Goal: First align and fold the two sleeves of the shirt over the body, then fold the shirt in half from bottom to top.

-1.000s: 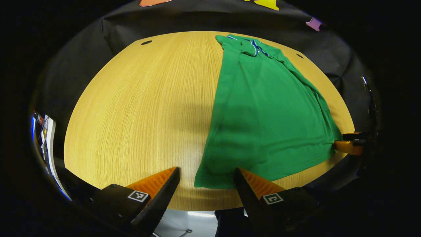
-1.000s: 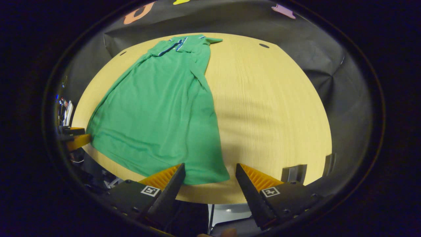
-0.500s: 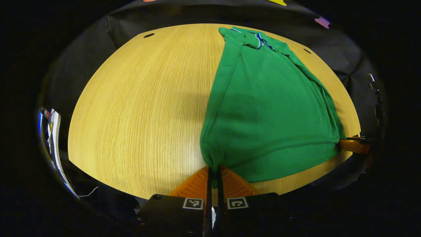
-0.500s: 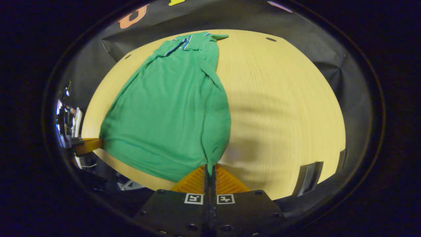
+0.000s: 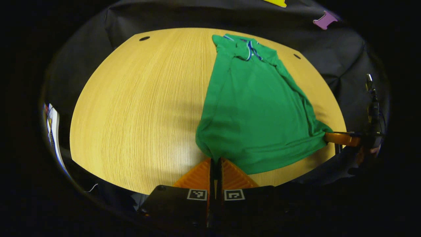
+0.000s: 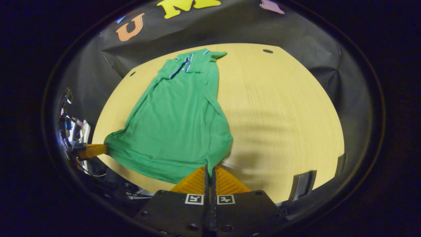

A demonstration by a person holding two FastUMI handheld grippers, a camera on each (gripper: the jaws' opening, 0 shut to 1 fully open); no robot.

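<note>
A green polo shirt [image 5: 253, 108] lies lengthwise on the wooden table [image 5: 138, 108], its collar [image 5: 248, 49] at the far end and both sleeves folded over the body. My left gripper [image 5: 215, 161] is shut on the hem's left corner, lifted off the wood. In the right gripper view the same shirt [image 6: 177, 121] shows with my right gripper [image 6: 209, 168] shut on the hem's right corner. The hem sags between the two corners. Each view catches the other gripper far off: the right one [image 5: 340, 138] and the left one [image 6: 93, 150].
The round table [image 6: 283, 112] has small dark holes [image 5: 144, 38] near its far edge. Black cloth hangs behind it. Grey brackets [image 6: 302, 184] sit at the table's near right edge in the right gripper view. Cluttered equipment [image 6: 70, 125] stands off the left side.
Both grippers went from open beside the hem corners to shut on them. Since then the hem has risen off the table and drawn toward the collar.
</note>
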